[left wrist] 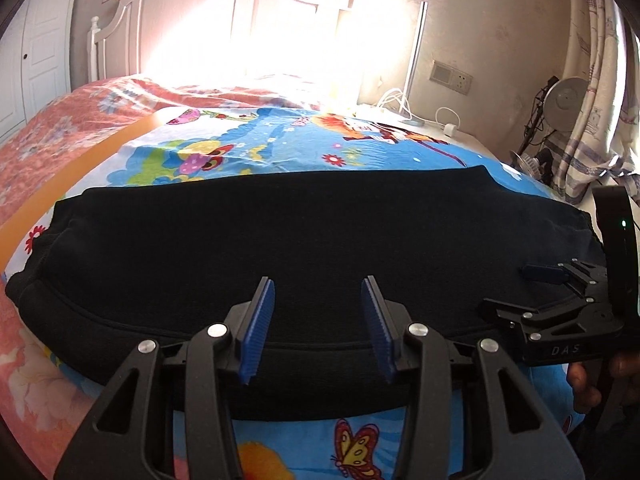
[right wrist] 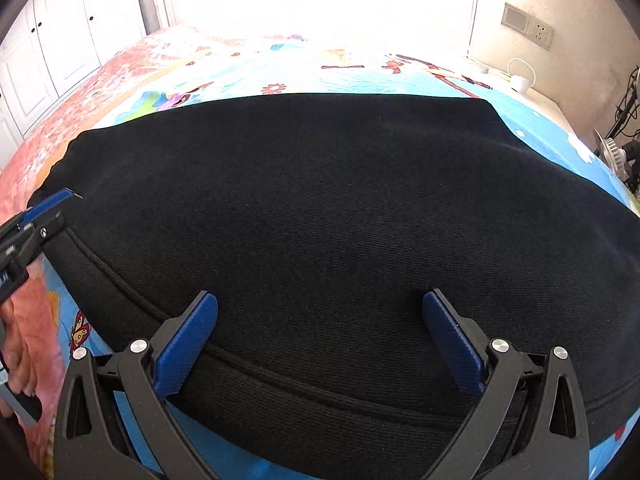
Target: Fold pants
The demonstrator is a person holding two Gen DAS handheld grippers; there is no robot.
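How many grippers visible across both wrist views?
2. The left gripper hangs open over the near hem of the black pants. The right gripper is open over the same edge, further right. No others seen.

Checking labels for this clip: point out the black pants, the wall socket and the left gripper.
black pants [right wrist: 340,208], right wrist view, middle of the cloth.
wall socket [left wrist: 463,81], left wrist view, its white face.
left gripper [left wrist: 318,320], left wrist view, midway between its blue fingertips.
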